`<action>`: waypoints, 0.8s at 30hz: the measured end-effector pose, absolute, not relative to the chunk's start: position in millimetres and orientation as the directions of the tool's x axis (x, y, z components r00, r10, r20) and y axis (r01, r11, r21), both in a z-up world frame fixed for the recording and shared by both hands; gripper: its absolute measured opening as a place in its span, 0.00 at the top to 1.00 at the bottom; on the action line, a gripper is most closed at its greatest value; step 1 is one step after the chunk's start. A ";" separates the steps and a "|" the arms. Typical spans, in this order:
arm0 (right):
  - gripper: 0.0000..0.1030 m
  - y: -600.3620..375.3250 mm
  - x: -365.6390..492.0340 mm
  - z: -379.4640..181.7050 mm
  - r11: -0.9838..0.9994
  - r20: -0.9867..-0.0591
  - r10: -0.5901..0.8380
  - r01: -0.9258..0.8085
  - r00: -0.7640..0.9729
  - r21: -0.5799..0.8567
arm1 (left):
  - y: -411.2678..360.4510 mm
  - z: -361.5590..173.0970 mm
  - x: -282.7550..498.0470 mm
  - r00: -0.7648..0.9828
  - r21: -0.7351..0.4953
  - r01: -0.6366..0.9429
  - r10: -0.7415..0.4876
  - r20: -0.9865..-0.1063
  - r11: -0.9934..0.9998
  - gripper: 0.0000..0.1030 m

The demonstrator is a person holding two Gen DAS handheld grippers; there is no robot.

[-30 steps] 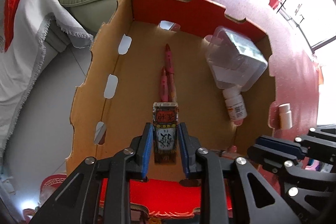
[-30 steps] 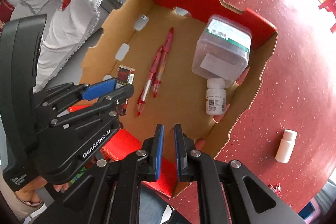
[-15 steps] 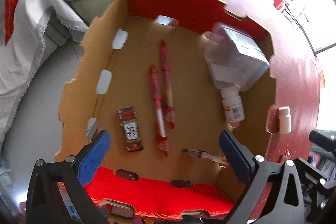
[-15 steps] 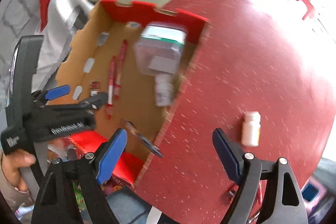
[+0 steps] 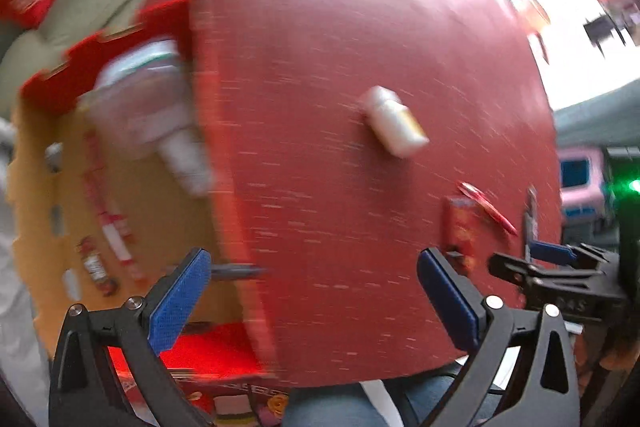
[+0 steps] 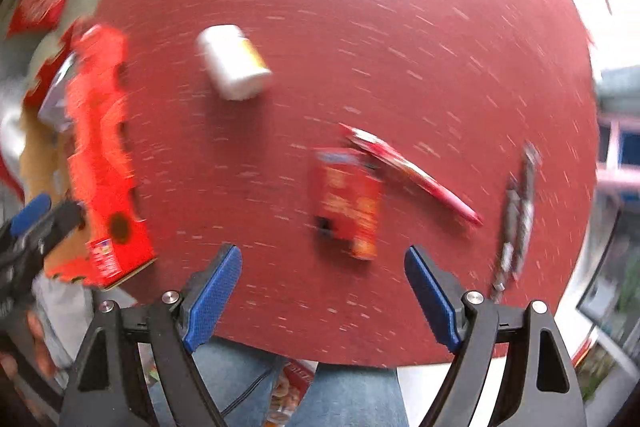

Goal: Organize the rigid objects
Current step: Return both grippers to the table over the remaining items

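Both my claws are empty and spread wide now — left gripper [image 5: 314, 301] let go of the small printed box a second ago and swung off the cardboard box [image 5: 36, 195] onto the red table [image 5: 320, 47]; right gripper [image 6: 322, 297] went from shut to wide. The printed box [image 5: 94, 265] lies in the carton beside the red pens [image 5: 110, 223]. Left out on the table: white pill bottle [image 6: 234, 63], red packet [image 6: 348, 203], red pen [image 6: 412, 173], dark pen-like pieces [image 6: 518, 213] — the packet sits just ahead of my right jaws, likely next.
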State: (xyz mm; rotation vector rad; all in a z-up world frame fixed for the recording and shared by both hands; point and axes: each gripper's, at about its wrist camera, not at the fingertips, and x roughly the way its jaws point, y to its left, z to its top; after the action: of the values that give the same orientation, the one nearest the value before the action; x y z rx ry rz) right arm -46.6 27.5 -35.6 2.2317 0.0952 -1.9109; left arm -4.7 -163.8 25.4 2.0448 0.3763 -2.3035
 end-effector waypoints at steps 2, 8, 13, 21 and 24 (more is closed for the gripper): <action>0.18 48.7 -43.9 -39.1 -0.984 -0.982 -0.088 0.142 0.168 0.112 | -132.7 17.0 -13.8 -0.108 -0.149 0.136 0.135 -0.985 -0.979 0.00; 0.15 97.0 -33.4 -43.3 -0.991 -0.978 -0.081 0.089 0.190 0.099 | -65.8 -23.0 -41.1 -0.044 -0.114 0.077 0.110 -0.993 -0.991 0.00; 0.13 130.2 -26.7 -47.6 -0.993 -0.976 -0.090 0.057 0.200 0.103 | -34.1 -53.5 -60.9 -0.020 -0.098 0.085 0.097 -0.995 -0.991 0.00; 0.13 157.7 -23.5 -56.7 -0.994 -0.969 -0.103 0.018 0.224 0.109 | -18.3 -88.8 -66.9 0.020 -0.032 0.087 0.034 -0.999 -0.996 0.00; 0.13 157.5 -26.1 -57.0 -0.993 -0.969 -0.109 0.026 0.223 0.118 | -25.0 -89.5 -68.0 0.018 -0.020 0.096 0.022 -1.000 -0.995 0.00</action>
State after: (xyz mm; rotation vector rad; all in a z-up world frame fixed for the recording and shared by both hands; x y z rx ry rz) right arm -26.1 157.5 -57.0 2.3689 -0.0808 -1.8917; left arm -68.0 -25.0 -89.5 2.2021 0.1278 -2.1614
